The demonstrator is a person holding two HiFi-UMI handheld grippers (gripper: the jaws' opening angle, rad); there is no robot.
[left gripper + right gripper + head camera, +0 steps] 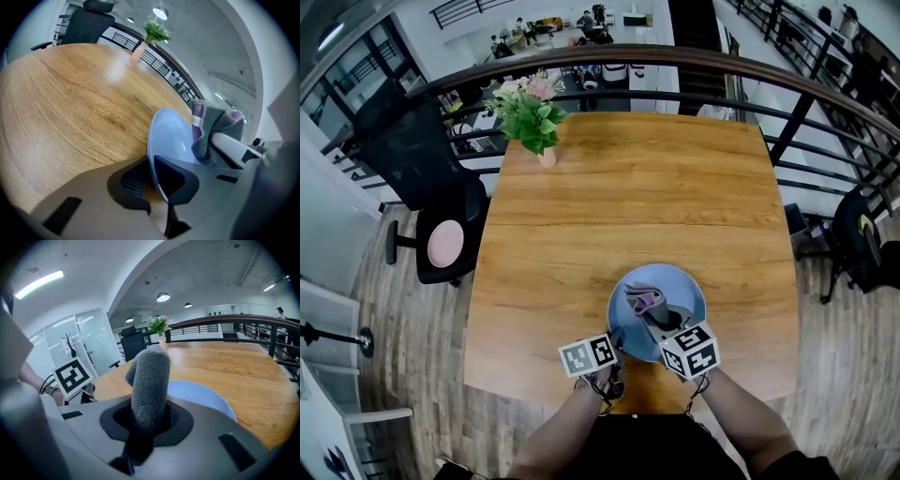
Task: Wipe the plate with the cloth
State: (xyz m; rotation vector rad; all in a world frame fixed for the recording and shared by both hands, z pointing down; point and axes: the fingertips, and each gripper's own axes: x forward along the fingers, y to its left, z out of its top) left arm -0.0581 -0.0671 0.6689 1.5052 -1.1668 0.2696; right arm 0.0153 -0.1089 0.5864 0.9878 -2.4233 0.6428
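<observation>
**A:** So, where is everything right now?

**B:** The plate (678, 284) sits on the table (628, 197), close to the edge nearest the person. The left gripper (615, 349) is clamped on its near rim. The right gripper (662, 324) is clenched on the cloth (645, 302), which hangs over the middle of the plate. I honestly can't tell whether the cloth is touching the plate yet.

**A:** What could go wrong from here?

**B:** My guess is the rim grip. It's a thin, slick edge in a small pinch, so a hard push from the cloth could twist the plate out of the jaws. The plate is also near the table edge, so it might skid off. And the cloth is bunched into a roll, so it might only smear a narrow strip.

**A:** Do the views disagree at all?

**B:** No, they just fill each other in. Only the head view shows how near the table edge the plate is. Only the left gripper view shows the rim running between that gripper's jaws. The right gripper view shows grey cloth filling its jaws, but not the purple stripe you see in the other two.
</observation>
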